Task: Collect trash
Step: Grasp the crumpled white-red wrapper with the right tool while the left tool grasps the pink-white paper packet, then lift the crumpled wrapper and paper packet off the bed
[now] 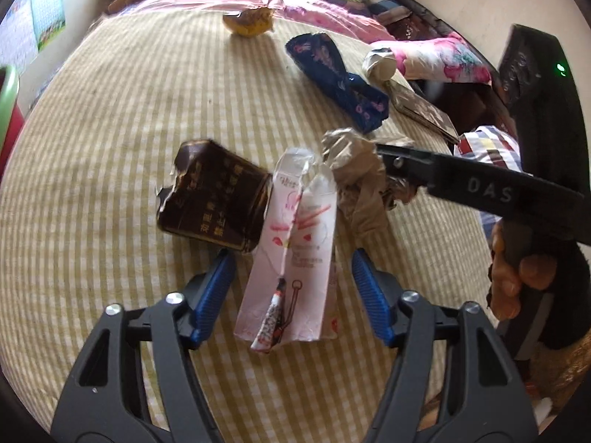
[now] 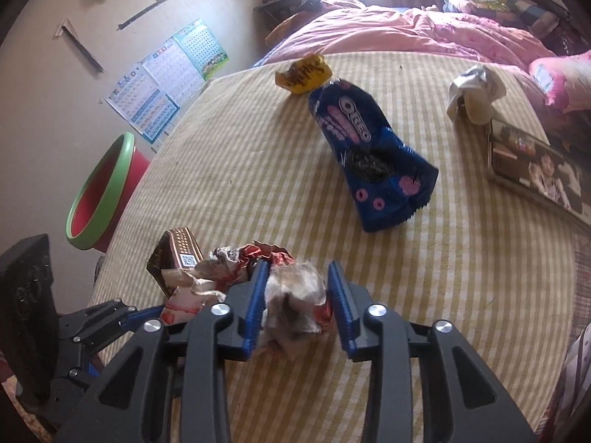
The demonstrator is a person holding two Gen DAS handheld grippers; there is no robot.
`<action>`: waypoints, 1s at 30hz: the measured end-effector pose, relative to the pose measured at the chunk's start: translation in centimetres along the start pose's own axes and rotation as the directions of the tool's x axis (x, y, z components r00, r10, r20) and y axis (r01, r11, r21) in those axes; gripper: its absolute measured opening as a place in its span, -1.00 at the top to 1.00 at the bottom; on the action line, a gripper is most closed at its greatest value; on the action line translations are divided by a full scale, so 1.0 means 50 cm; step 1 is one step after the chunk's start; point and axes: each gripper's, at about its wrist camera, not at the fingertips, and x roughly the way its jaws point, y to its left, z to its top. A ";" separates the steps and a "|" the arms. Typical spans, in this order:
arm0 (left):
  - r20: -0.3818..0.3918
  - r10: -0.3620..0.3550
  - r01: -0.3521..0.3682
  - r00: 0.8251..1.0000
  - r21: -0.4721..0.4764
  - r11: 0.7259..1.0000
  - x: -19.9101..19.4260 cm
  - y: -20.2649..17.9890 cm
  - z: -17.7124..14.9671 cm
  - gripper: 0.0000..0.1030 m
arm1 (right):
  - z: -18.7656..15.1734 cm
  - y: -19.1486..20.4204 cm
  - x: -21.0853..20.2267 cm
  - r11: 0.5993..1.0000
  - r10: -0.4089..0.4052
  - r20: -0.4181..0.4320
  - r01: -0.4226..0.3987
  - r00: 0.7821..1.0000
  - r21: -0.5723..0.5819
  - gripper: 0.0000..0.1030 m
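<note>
My left gripper is open, its blue fingers on either side of a flattened pink-and-white carton on the striped bed. A torn brown box lies just left of the carton. My right gripper is open around a crumpled wrapper, which also shows in the left wrist view. A blue Oreo packet lies farther up the bed, a yellow snack bag beyond it, and a crumpled white paper cup at the right.
A red bin with a green rim stands off the bed's left edge. A phone lies at the bed's right edge. Pink bedding and pillows are piled at the far end. Posters hang on the wall.
</note>
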 end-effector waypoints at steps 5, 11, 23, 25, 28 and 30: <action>-0.005 0.013 -0.013 1.000 0.019 1.000 -0.011 0.014 0.003 0.26 | 0.009 -0.002 0.008 1.000 0.013 -0.011 -0.013 1.000 0.017 0.11; 0.018 0.109 -0.109 0.994 0.006 0.994 -0.038 0.064 -0.009 0.26 | 0.008 0.001 0.020 0.999 0.031 -0.029 -0.030 0.999 0.021 -0.05; 0.025 0.111 -0.110 0.993 -0.052 0.993 -0.042 0.088 -0.006 0.08 | -0.005 0.049 0.037 0.998 0.056 -0.073 -0.058 0.996 -0.027 0.19; 0.034 0.113 -0.111 0.993 -0.052 0.992 -0.044 0.089 -0.003 0.13 | -0.006 0.051 0.034 0.998 0.061 -0.069 -0.063 0.996 -0.018 0.20; 0.044 0.110 -0.108 0.993 -0.046 0.993 -0.048 0.089 -0.004 0.27 | -0.002 0.051 0.029 0.998 0.068 -0.058 -0.068 0.996 -0.001 0.20; 0.059 0.108 -0.105 0.992 -0.042 0.994 -0.055 0.087 -0.006 0.32 | 0.001 0.052 0.025 0.998 0.068 -0.049 -0.068 0.996 0.007 0.20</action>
